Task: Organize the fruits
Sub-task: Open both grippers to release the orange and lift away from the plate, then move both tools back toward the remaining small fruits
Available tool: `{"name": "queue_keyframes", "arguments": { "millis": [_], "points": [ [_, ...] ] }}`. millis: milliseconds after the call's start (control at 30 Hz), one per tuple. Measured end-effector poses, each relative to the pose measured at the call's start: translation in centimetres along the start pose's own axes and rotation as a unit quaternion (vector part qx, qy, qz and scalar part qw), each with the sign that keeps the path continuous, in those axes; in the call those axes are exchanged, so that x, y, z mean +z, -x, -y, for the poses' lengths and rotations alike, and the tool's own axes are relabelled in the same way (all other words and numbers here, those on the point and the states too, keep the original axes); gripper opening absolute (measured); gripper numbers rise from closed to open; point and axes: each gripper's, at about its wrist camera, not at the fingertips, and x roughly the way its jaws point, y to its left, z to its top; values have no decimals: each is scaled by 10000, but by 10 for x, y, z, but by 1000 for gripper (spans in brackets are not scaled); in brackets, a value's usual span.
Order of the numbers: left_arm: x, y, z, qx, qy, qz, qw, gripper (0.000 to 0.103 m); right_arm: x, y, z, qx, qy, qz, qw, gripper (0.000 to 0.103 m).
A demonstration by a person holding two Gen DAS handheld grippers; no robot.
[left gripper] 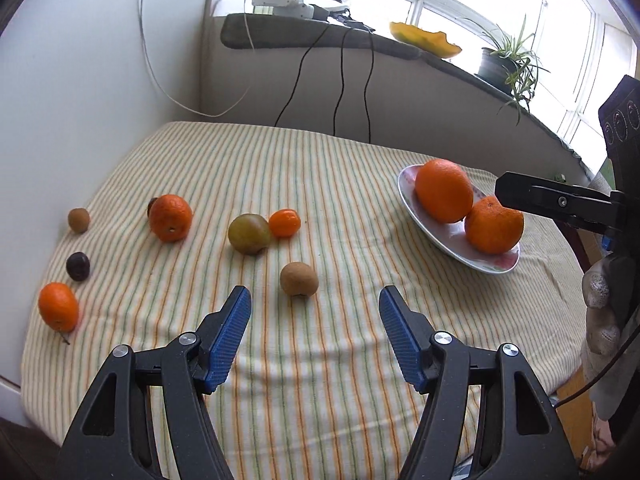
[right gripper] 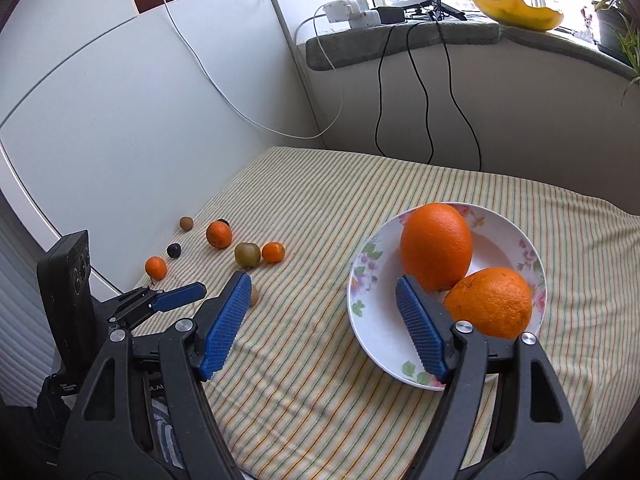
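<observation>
Orange round fruits (right gripper: 436, 250) on white floral plate (right gripper: 370, 320) | left gripper (left gripper: 314, 304) open, empty | right gripper (right gripper: 322, 294) open, empty, near plate

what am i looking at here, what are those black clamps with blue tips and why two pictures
Each clamp is a hand-held tool with a camera looking along its fingers, so one picture comes from the left tool and one from the right tool. No robot: a person carries both. Both are open and hold nothing. On the striped cloth stands a flowered plate with two oranges, the large orange and a second orange. Loose fruit lies to the left, including a kiwi and a mandarin.
</observation>
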Motion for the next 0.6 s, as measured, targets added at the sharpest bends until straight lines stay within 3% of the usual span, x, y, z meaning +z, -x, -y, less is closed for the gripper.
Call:
{"name": "queue_keyframes", "arguments": {
  "millis": [233,433,600],
  "points": [
    [-12,21,-53,466,636,213,9967,66,-9,-36,-25,298,70,-396,9987,76],
    [-19,36,-104,1049,1145,381,9871,65,-17,-69,-52,318,449,-692,9961,63],
    [-21,36,-132,1316,1349,379,9813,58,-20,-94,-70,267,754,-861,9931,53]
  ]
}}
